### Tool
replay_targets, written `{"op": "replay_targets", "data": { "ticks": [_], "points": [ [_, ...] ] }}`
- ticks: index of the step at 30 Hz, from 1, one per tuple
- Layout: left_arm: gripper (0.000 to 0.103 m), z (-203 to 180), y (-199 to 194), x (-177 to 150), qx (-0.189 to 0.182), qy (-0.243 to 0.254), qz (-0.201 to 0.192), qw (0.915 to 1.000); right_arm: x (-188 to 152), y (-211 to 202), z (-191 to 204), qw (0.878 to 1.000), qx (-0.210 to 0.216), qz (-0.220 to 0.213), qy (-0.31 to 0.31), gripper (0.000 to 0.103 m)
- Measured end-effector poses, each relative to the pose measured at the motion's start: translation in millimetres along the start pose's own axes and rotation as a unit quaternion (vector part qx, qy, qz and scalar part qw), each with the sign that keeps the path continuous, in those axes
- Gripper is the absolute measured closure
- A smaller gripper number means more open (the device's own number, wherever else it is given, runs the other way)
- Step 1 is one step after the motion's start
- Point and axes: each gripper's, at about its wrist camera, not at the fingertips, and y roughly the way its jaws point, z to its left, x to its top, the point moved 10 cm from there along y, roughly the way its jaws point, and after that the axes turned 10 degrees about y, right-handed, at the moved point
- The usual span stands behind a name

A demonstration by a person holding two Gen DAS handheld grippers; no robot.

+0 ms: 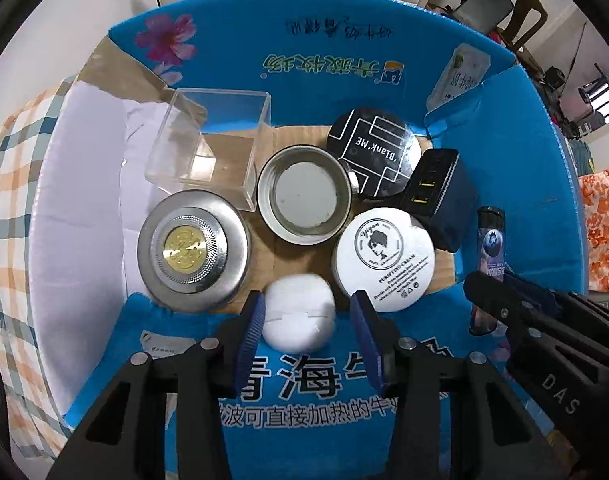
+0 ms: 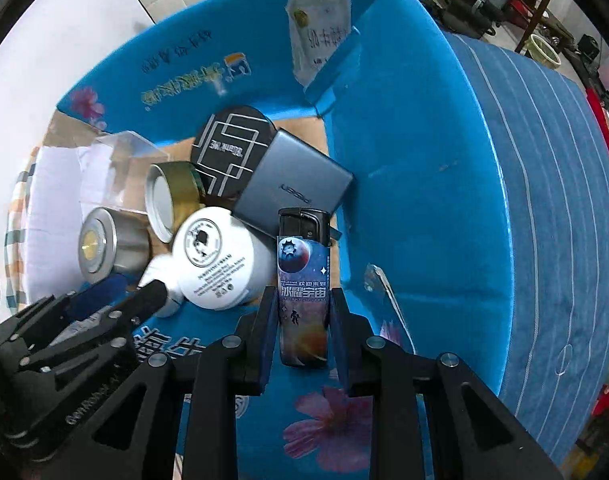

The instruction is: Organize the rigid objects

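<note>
Right gripper (image 2: pixel 300 312) clamps the lighter (image 2: pixel 303 288) upright; left gripper (image 1: pixel 306 320) stands open around the white case (image 1: pixel 298 312) inside the blue box (image 1: pixel 524 168).

Blue cardboard box (image 1: pixel 516 168), flaps raised, brown floor showing between things. Directly on that floor: clear plastic cube (image 1: pixel 208 148) at far left, round silver tin (image 1: pixel 192 248) near it, open metal lid (image 1: pixel 304 196) in the middle, black round case (image 1: pixel 372 148) behind, white cream jar (image 1: pixel 384 256), dark charger block (image 1: pixel 440 196) against the right wall.
</note>
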Motion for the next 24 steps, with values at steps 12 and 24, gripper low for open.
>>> {"op": "replay_targets", "data": {
  "ticks": [12, 24],
  "points": [
    [0.059, 14.6, -9.5, -5.9, 0.022, -0.016, 0.003, 0.9996, -0.8, -20.6, 2.2, 0.999, -0.027, -0.017, -0.015, 0.023],
    [0.001, 51.0, -74.8, -9.0, 0.069, -0.064, -0.042, 0.9947, -4.5, -100.6, 6.7, 0.997, -0.023, -0.06, -0.035, 0.004]
  ]
}}
